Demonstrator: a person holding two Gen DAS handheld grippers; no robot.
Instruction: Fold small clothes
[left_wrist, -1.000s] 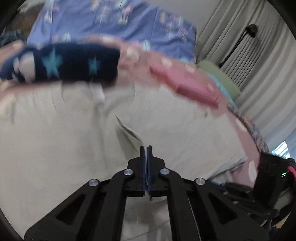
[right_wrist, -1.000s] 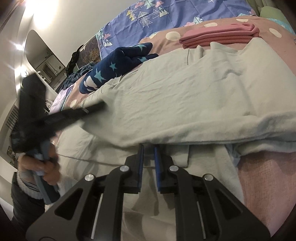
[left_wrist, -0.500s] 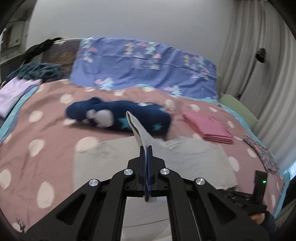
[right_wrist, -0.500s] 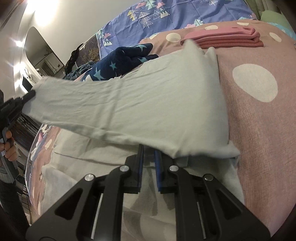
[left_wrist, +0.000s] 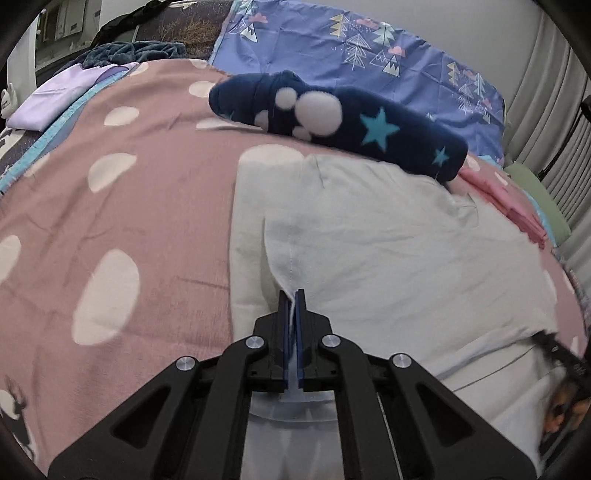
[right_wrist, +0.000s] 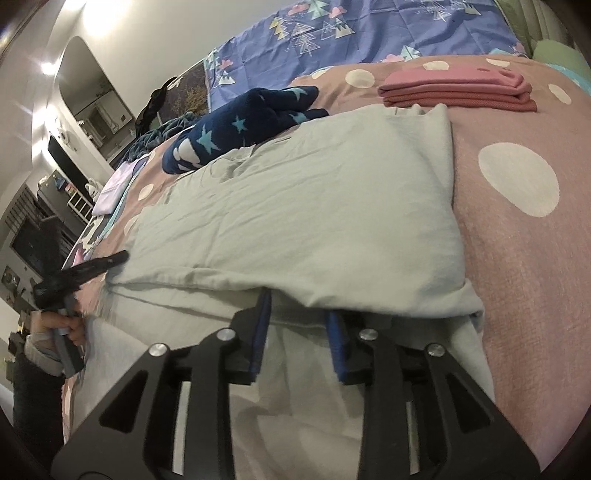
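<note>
A pale grey-green garment (left_wrist: 388, 240) lies on the bed, its top layer folded over toward me (right_wrist: 314, 206). My left gripper (left_wrist: 291, 295) pinches the fold's edge low over the bed; a sliver of cloth shows between its pads as its jaws begin opening. In the right wrist view the same gripper (right_wrist: 92, 266) sits at the garment's left corner, held by a hand (right_wrist: 62, 325). My right gripper (right_wrist: 299, 306) has its jaws opening, its tips tucked under the folded edge with cloth lying loose between them. It appears blurred (left_wrist: 561, 354) in the left wrist view.
A navy star-patterned fleece piece (left_wrist: 332, 114) lies just beyond the garment. A folded pink stack (right_wrist: 458, 92) sits at the far right. The pink dotted bedspread (left_wrist: 129, 221) spreads left, with a lilac cloth (left_wrist: 55, 99) at its corner and a blue tree-print pillow (left_wrist: 369, 48) behind.
My left gripper carried the garment's edge across and down, and the top layer now lies folded flat on the bed. The right gripper's jaws have spread apart from nearly shut.
</note>
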